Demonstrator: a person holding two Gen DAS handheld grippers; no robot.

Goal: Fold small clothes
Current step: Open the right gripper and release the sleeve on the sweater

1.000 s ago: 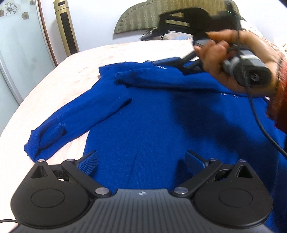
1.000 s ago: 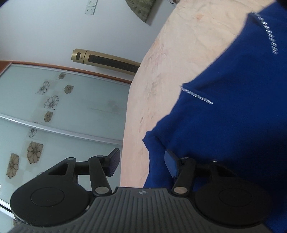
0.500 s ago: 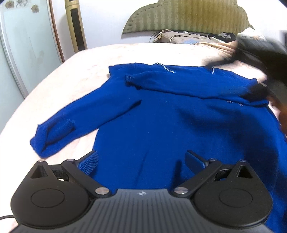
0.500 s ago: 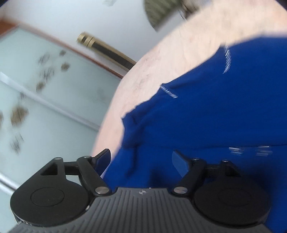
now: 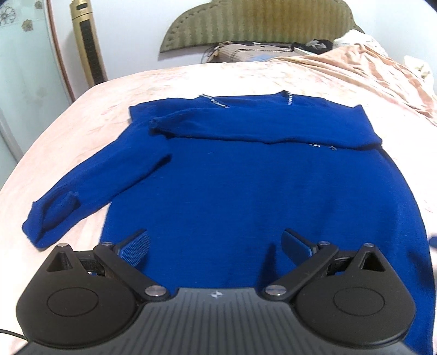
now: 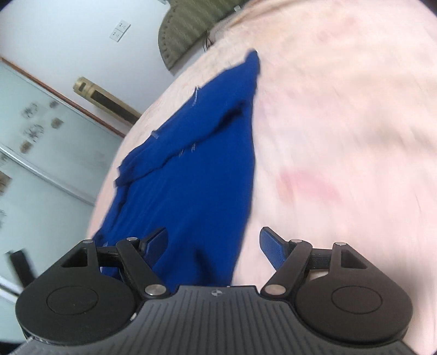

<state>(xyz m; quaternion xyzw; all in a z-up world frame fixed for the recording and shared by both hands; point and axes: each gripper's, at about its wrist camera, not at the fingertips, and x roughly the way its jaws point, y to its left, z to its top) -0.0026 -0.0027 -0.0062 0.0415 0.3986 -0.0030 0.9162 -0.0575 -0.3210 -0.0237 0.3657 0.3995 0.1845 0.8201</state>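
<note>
A small royal-blue sweater [image 5: 245, 191] lies flat on the pink bed [image 5: 82, 120]. One sleeve is folded across its chest near the collar; the other sleeve [image 5: 82, 196] stretches out to the left. My left gripper [image 5: 215, 245] hovers open over the sweater's near hem, nothing between its fingers. In the right wrist view the picture is blurred; the sweater [image 6: 196, 169] runs away to the upper left. My right gripper [image 6: 213, 245] stands open above the sweater's right edge, one finger over blue cloth, the other over the sheet. It holds nothing.
A green padded headboard [image 5: 256, 24] and a pillow with dark items [image 5: 245, 52] stand at the bed's far end. A crumpled peach blanket [image 5: 368, 68] lies at the far right. A gold tower fan [image 5: 87, 43] and frosted glass doors [image 5: 24, 68] stand left.
The right gripper let go of the folded sleeve near the collar, opened wider and swept off to the sweater's right side. The hand left the left wrist view. The left gripper hardly moved.
</note>
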